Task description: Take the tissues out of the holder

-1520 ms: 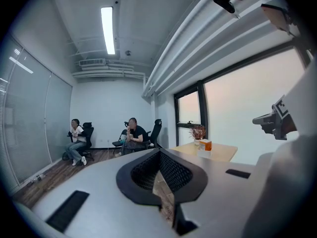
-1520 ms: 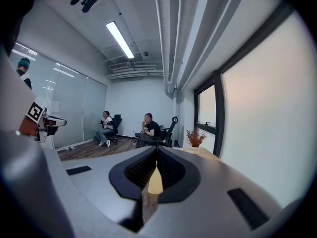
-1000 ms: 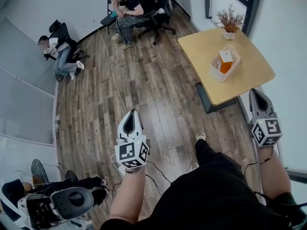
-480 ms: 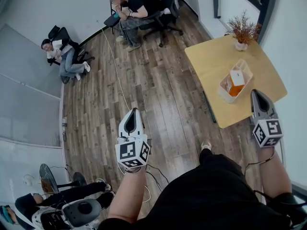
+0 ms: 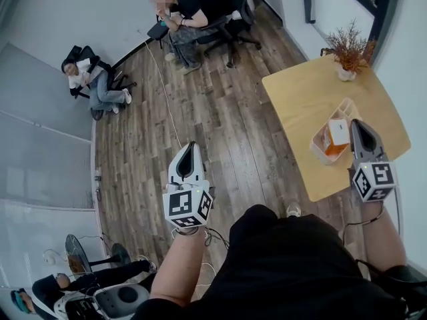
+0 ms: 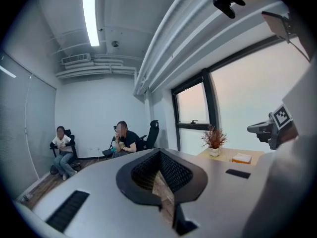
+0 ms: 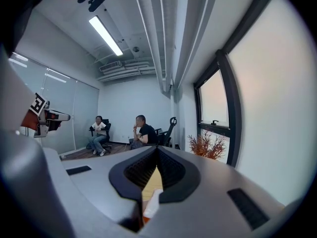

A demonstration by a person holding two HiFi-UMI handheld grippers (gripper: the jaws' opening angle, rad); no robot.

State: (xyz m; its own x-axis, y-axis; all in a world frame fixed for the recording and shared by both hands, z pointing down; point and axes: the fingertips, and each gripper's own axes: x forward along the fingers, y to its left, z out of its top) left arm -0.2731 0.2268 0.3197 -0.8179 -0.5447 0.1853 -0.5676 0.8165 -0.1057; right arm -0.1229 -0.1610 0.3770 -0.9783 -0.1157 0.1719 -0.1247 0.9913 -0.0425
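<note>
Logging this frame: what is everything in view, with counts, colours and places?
rounded wooden table: one, light tan, right side near the window
open basket holder: one, white, on the table's near part
tissue pack: one, orange and white, inside the holder
dried plant in a small pot: one, reddish-brown in white, table's far edge
seated people: two, one in black, one in a white top, by the far wall
office chairs: two, black, under the people
thin cable: one, white, across the plank floor
left tongs: one, grey, shut and empty, over the floor
right tongs: one, grey, shut and empty, by the holder
</note>
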